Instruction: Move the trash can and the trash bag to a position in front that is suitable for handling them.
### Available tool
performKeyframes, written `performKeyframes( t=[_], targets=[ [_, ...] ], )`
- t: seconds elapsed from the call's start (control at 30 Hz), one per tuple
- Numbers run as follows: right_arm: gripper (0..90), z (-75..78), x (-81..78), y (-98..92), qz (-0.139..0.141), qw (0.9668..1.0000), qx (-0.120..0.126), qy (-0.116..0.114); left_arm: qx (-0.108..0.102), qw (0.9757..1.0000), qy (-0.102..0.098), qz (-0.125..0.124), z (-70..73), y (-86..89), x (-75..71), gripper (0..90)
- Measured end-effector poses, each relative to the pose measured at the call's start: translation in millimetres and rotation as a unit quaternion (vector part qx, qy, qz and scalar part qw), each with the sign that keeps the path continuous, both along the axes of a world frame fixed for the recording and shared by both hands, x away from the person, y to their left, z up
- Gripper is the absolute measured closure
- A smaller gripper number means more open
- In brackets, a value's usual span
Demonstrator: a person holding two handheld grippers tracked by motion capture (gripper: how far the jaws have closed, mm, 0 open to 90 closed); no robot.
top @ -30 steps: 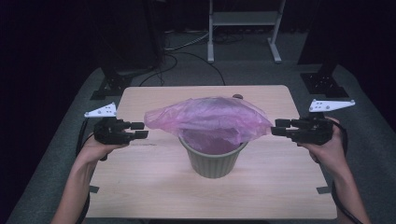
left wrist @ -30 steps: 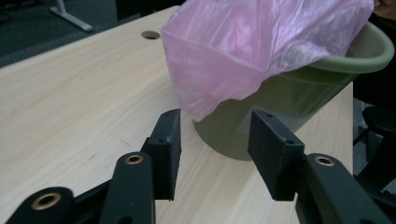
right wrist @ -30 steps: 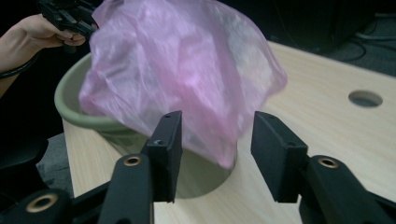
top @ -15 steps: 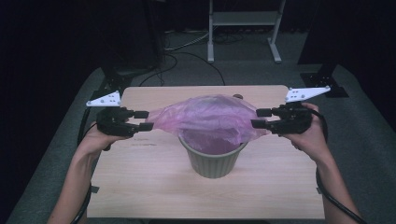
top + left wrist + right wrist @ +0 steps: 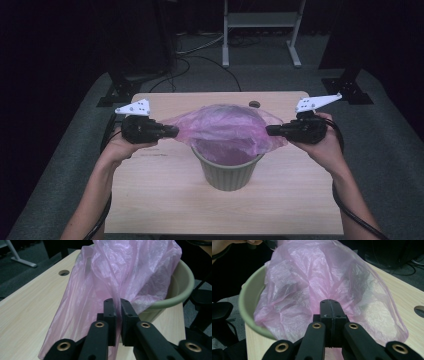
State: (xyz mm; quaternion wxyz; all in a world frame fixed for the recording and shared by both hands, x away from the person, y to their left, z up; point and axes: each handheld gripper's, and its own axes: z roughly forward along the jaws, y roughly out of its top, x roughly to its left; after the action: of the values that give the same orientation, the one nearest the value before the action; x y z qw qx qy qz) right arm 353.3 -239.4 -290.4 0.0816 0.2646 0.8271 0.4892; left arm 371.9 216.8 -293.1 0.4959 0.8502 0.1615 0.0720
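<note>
Dark floor and black equipment stands ring a pale wooden tabletop [image 5: 165, 200], which has a small round hole [image 5: 254, 104] near its far edge. Close to the middle of the tabletop, a little toward the near edge, stands a green bin [image 5: 227, 172], upright, with a pink plastic bag [image 5: 227, 127] sitting in its mouth and spread out well beyond the rim toward both side edges. On the left side, the left gripper [image 5: 172, 131] points inward at the bag's left end; seen along its own jaws, the left gripper [image 5: 118, 305] has just been closing and now pinches a gathered fold of the thin pink film, with only a narrow slit left between the pads. On the right side, the right gripper [image 5: 270, 131] points inward at the bag's right end; in its own view the right gripper [image 5: 329, 305] has likewise just been closing, its jaws pressed flat together with the bag's film rising directly from between them. The bag is stretched taut between the two grips above the bin's rim, its middle part sagging into the bin. Both of the person's forearms come in from the near edge, well apart, one on each side of the bin.
</note>
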Motion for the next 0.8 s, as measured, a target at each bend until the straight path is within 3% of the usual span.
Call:
performKeyframes(
  t=[0.2, 0.37, 0.6, 0.8],
  targets=[
    [90.0, 1.5, -14.4, -4.0, 0.014, 0.9998, 0.008, -0.008, -0.012, 0.9997, -0.01, -0.019, 1.5, 2.4, -13.1, 87.4],
    [90.0, 1.9, -30.7, -9.0, 0.032, 0.9992, 0.019, -0.012, -0.017, 0.9989, -0.007, -0.043, -5.7, 5.3, -24.5, 88.7],
    [90.0, -12.0, -51.8, -6.8, 0.065, 0.9979, 0.004, 0.0, -0.007, 0.9979, 0.008, -0.064, -31.5, 2.7, -39.2, 89.6],
    [90.0, -28.7, -55.8, -1.8, 0.08, 0.9964, -0.016, 0.02, 0.01, 0.9974, 0.028, -0.065, -54.7, 0.3, -40.7, 89.7]
  ],
)
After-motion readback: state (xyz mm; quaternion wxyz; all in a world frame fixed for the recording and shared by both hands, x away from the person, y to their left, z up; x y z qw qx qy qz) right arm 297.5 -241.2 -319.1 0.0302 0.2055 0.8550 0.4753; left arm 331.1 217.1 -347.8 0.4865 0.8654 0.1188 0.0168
